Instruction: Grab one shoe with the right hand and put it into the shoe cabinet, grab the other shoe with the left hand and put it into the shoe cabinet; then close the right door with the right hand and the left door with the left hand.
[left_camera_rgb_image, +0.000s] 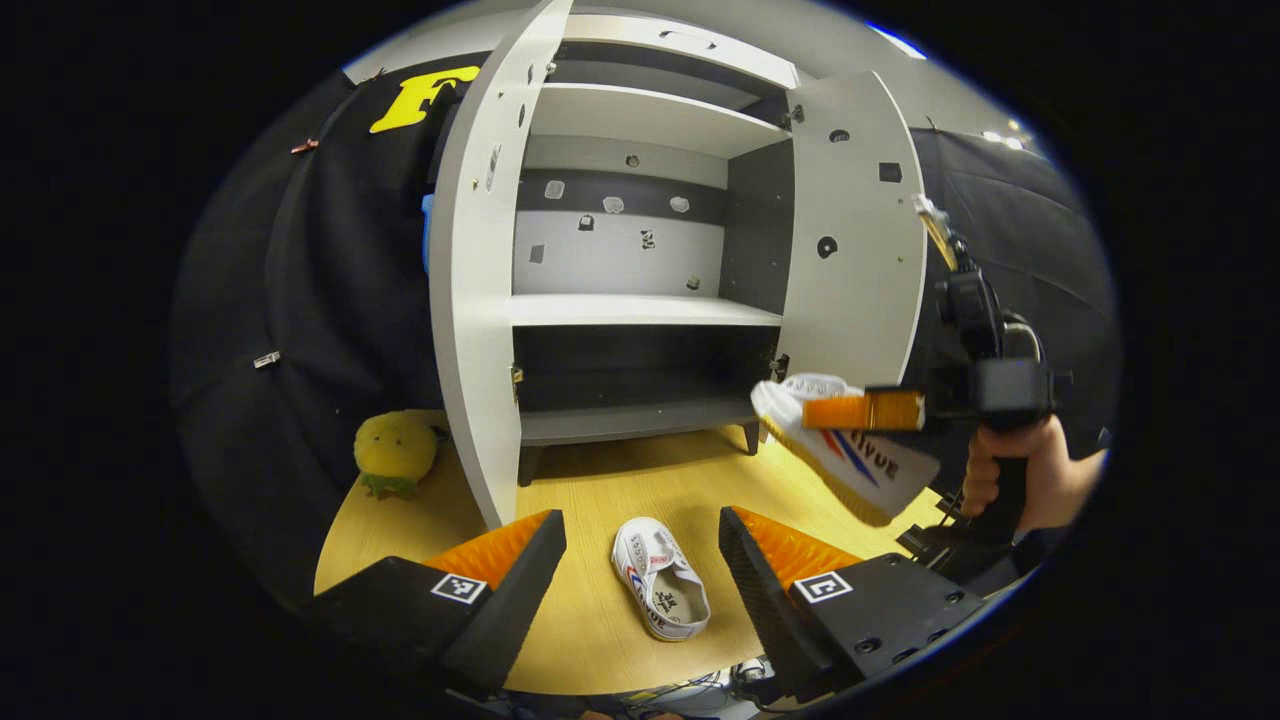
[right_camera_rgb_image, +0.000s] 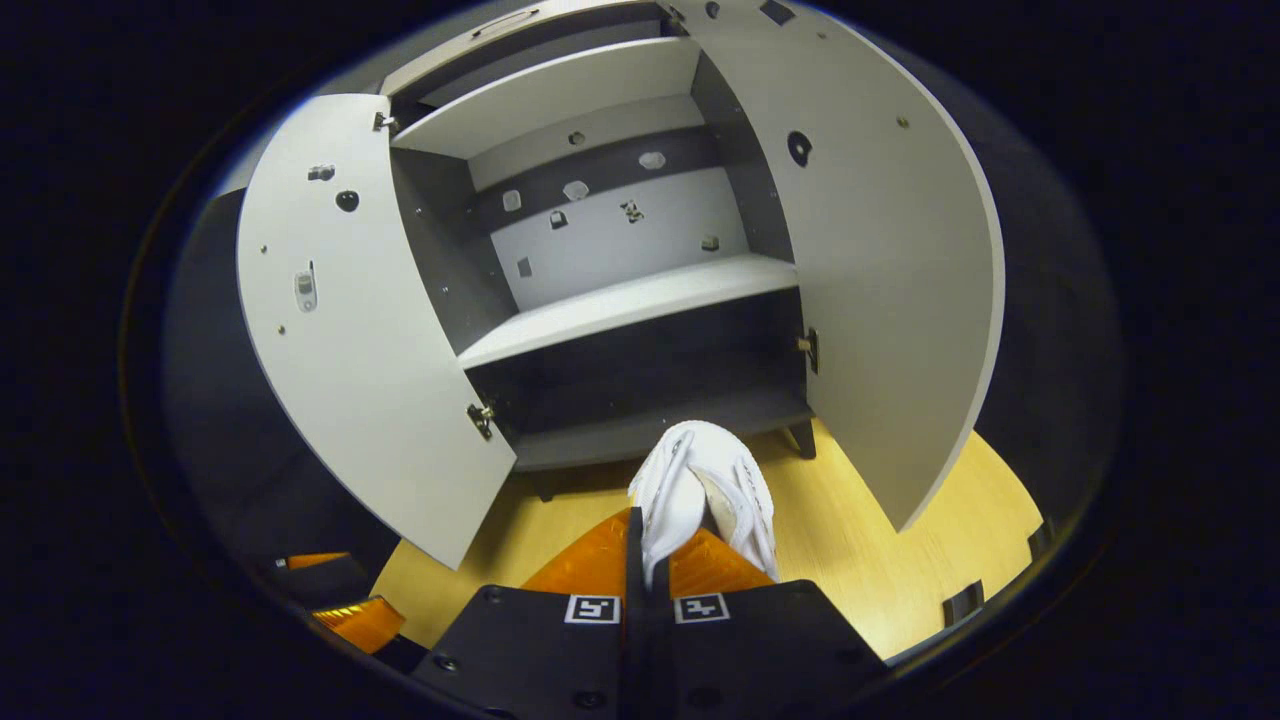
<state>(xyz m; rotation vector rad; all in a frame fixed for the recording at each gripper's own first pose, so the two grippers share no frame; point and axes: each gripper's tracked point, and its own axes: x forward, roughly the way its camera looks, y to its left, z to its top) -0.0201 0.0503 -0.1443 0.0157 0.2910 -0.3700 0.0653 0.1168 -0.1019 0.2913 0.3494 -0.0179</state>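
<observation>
The grey shoe cabinet (left_camera_rgb_image: 640, 310) stands with both doors swung wide, its shelves bare. A white canvas shoe (left_camera_rgb_image: 660, 578) lies on the wooden floor, straight ahead of my open left gripper (left_camera_rgb_image: 642, 560) and between its fingers in the left gripper view. The other white shoe (left_camera_rgb_image: 850, 455) hangs in the air at the right, sole tilted, in front of the cabinet's lower right corner. My right gripper (right_camera_rgb_image: 650, 560) is shut on that shoe (right_camera_rgb_image: 700, 490) at its collar, facing the lower shelf (right_camera_rgb_image: 650, 425). The right gripper (left_camera_rgb_image: 865, 410) shows at the right, a hand (left_camera_rgb_image: 1030, 480) on its handle.
The left door (left_camera_rgb_image: 475, 300) and right door (left_camera_rgb_image: 850, 230) stick out toward me on either side of the opening. A yellow plush toy (left_camera_rgb_image: 395, 452) sits on the floor left of the left door. Cables lie at the near floor edge (left_camera_rgb_image: 700, 690).
</observation>
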